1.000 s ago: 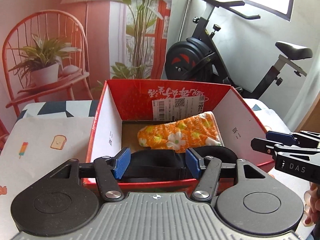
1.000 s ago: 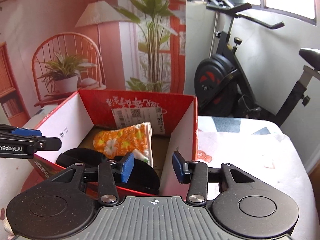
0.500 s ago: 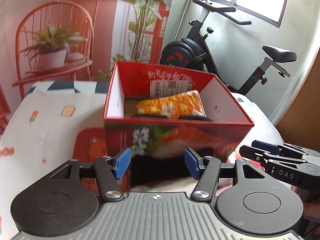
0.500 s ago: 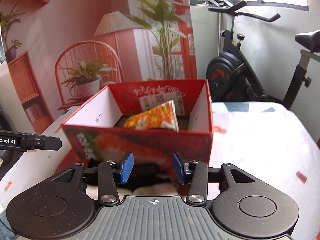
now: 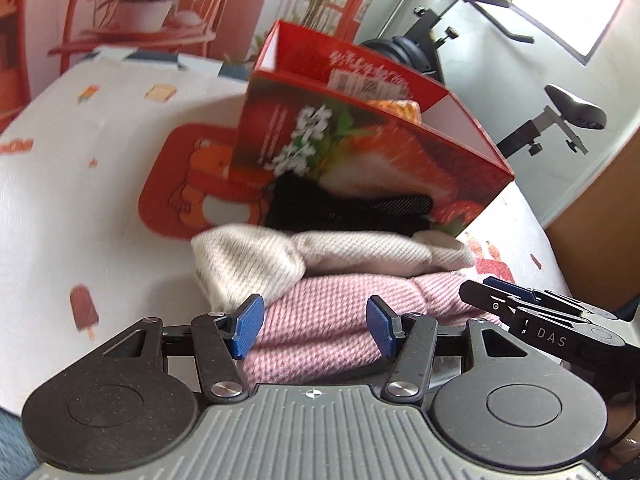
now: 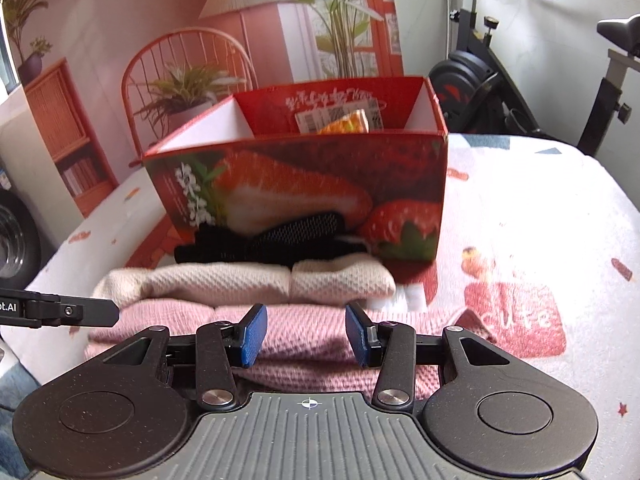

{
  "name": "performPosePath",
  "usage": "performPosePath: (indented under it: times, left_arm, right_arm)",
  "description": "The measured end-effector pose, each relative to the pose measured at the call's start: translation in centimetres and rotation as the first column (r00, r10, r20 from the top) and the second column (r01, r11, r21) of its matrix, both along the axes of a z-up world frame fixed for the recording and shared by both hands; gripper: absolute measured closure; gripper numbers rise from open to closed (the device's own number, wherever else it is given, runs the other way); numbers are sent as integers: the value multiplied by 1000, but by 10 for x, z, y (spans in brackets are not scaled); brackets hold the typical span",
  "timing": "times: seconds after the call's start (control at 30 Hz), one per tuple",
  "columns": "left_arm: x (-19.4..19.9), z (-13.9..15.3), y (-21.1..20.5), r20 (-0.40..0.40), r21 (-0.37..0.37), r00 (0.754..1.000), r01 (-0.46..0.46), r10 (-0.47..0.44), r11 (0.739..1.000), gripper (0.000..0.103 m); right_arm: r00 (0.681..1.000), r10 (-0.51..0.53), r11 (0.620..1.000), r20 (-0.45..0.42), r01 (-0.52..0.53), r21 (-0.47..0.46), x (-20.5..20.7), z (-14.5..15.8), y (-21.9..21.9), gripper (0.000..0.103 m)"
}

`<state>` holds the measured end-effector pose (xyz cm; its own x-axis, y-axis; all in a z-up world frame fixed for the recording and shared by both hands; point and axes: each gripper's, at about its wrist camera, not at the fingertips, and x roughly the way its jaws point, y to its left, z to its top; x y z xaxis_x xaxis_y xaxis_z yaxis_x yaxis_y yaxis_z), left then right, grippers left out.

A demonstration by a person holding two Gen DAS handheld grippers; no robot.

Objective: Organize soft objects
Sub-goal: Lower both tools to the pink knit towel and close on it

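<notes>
A red strawberry-print box (image 5: 360, 148) (image 6: 304, 188) stands on the table with an orange flowered cloth (image 6: 346, 124) (image 5: 400, 108) inside. In front of it lie a black item (image 5: 344, 208) (image 6: 272, 240), a cream knit item (image 5: 320, 256) (image 6: 248, 280) and a pink knit item (image 5: 320, 328) (image 6: 304, 340), nearest me. My left gripper (image 5: 316, 326) is open and empty just above the pink knit. My right gripper (image 6: 306, 332) is open and empty over the same pink knit, to the right of the left one.
The table has a white cloth (image 5: 80, 200) (image 6: 540, 240) with cartoon prints. An exercise bike (image 5: 520, 60) (image 6: 520, 80) stands behind on the right. A backdrop with a chair and plants (image 6: 192, 72) is behind the box.
Both grippers have pulled back from over the box and dropped low in front of it. The black, cream and pink items have come into view.
</notes>
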<state>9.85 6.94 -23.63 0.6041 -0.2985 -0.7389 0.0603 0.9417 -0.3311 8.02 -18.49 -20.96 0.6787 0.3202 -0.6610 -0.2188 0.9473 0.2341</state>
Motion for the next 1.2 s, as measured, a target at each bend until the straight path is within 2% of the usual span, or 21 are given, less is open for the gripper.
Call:
performPosePath:
  times: [0.17,0.33,0.4,0.67,0.77,0.87,1.2]
  left_arm:
    - [2,-14,6,-46,-19,999,-13,12,1000,44]
    - [3,-22,3,-49,-11,999,-3,3,1000,44]
    - [3,-25,3,-45,-16,999,3,-4,1000,44]
    - [5,-31,8,-41,-45,999,4,-6,999,44]
    - [5,-32,7,-41,-35,999,7,-8,999,44]
    - [5,-32,6,-40,-32,999,9,-10,999,44]
    - [5,-34,7,-36,-41,999,0,-1,999,44]
  right_arm:
    - [998,0,1000,-60,2,29,4,-18,-5,58]
    - [996,-22,998,-81,27,60,7,-26,-13,42]
    - [994,-49,997,-93,55,61,9,-29,-16,30]
    - [992,-72,993,-104,81,89,10,-36,-19,23]
    - [990,-81,990,-115,93,106,10,-40,-23,16]
    - [990,-84,986,-116,100,134,10,-44,-26,15]
    - [992,-81,985,-101,95,144,10,-47,-24,11]
